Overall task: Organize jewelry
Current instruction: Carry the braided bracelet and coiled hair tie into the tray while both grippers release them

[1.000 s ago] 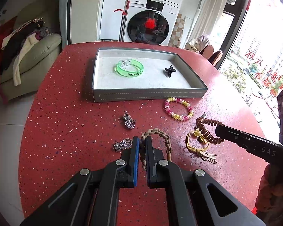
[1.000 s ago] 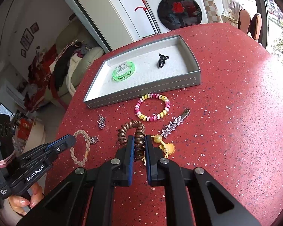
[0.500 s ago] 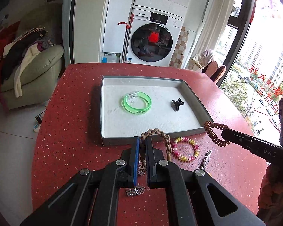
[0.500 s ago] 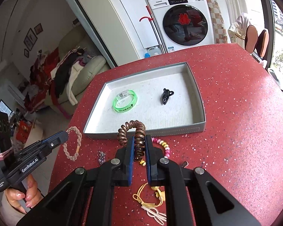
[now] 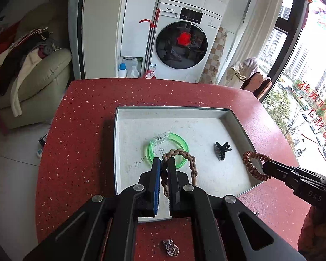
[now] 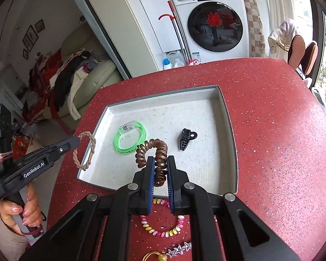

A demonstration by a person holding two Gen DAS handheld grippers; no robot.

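Jewelry tray (image 5: 119,152), L wrist view: grey-walled, white-lined, on red table (image 5: 80,130); holds green bangle (image 5: 182,140) & black claw clip (image 5: 221,150). L gripper (image 5: 164,165) clamped on braided rope bracelet (image 5: 190,159), held above tray. R gripper (image 5: 266,167) at right pinches copper coil hair tie (image 5: 251,165) above tray's right wall. Heart pendant (image 5: 171,248) on table outside tray.

R wrist view: same tray contents; R gripper clamped on coil tie over tray's near part. Bead bracelet (image 6: 160,231) & star clip (image 6: 180,249) on table outside.
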